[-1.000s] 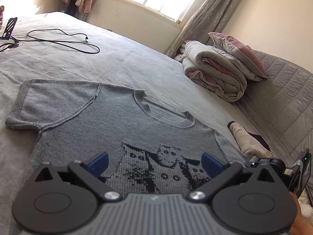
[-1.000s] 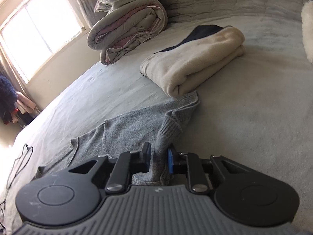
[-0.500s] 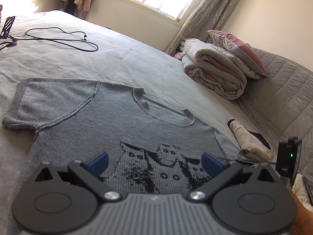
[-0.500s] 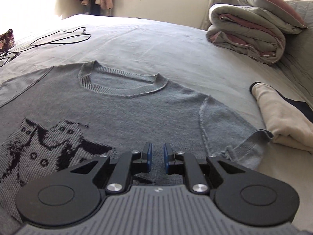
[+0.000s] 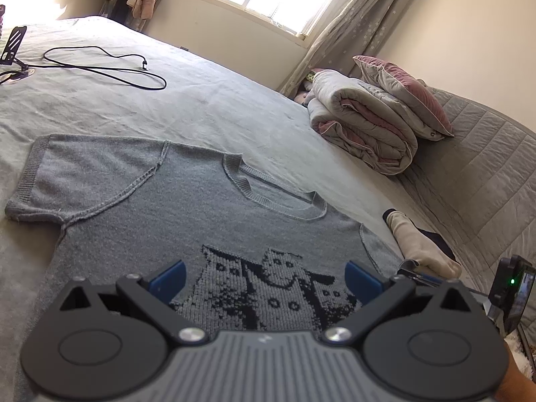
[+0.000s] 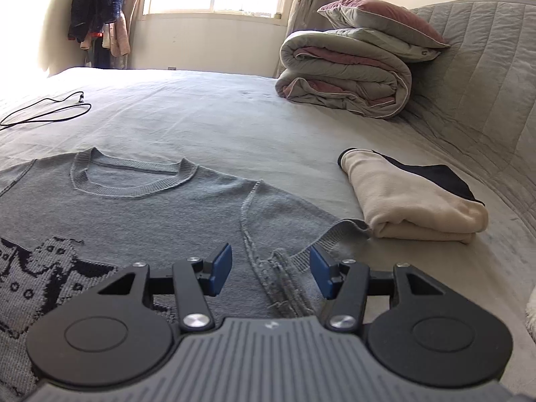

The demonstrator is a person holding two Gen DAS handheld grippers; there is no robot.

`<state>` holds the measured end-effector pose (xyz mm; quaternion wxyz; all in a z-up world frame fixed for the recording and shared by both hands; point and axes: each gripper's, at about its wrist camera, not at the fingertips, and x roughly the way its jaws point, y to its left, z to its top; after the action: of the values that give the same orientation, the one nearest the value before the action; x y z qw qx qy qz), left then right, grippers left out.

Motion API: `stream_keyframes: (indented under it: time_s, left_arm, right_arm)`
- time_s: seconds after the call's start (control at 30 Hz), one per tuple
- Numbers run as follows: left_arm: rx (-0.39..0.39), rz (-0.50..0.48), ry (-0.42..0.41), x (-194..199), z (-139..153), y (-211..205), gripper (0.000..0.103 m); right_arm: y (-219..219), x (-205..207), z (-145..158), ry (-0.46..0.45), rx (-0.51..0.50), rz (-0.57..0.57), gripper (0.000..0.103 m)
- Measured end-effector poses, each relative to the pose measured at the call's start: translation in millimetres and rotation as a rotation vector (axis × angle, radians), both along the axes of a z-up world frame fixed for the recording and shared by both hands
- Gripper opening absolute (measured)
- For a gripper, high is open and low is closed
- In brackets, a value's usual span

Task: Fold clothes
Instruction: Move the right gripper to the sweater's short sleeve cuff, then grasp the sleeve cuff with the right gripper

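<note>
Our sweater (image 5: 187, 221) lies flat, face up, on the bed (image 5: 217, 107). Left gripper (image 5: 264, 279) gapes wide and empty; right gripper (image 6: 270, 269) stands open over the bunched sleeve seam (image 6: 284, 284). Grabbing that bunch risks folding the wrinkle in or nudging the cream garment (image 6: 412, 201).

Black tool (image 6: 270, 269), blue pads (image 6: 221, 268)

The bed (image 6: 217, 117) carried a grey sweater (image 6: 150, 207) spread flat. A folded cream garment (image 6: 412, 201) lay touching its sleeve, a rolled duvet (image 6: 345, 73) beyond that, a black cable (image 5: 100, 67) far past its collar.
</note>
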<state>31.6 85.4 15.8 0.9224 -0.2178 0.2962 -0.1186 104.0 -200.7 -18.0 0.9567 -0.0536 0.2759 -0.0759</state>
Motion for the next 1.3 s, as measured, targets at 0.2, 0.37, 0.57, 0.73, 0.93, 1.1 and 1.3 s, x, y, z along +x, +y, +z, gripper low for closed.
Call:
stream_keyframes:
  time_s: [0.2,0.37,0.57,0.73,0.93,1.1,1.3]
  left_arm:
    - [-0.010,0.004,0.003,1.8,0.1,2.3,0.101]
    - [-0.020,0.018,0.016,3.3,-0.6,8.0,0.101]
    - [-0.053,0.032,0.011,3.3,3.3,15.6,0.101]
    - [-0.084,0.036,0.022,5.1,3.0,19.4,0.101]
    - [-0.091,0.037,0.035,6.8,1.2,20.3,0.101]
    - [-0.095,0.034,0.038,8.2,0.5,21.3,0.101]
    - [-0.098,0.033,0.049,11.2,-2.6,21.9,0.101]
  right_arm:
    - [-19.4,5.8,-17.8,0.037,0.019,-0.090,0.055]
    - [-34.3,4.9,-26.4,0.046,0.120,-0.166,0.024]
    - [-23.2,4.7,-12.3,0.005,0.106,-0.175,0.010]
    - [0.2,7.5,-2.4,-0.019,0.074,-0.102,0.010]
    - [28.3,10.9,9.5,-0.046,0.035,-0.015,0.010]
    - [48.3,11.7,8.2,-0.038,0.034,0.079,0.010]
    - [61.2,7.8,-1.6,0.000,0.050,0.219,0.010]
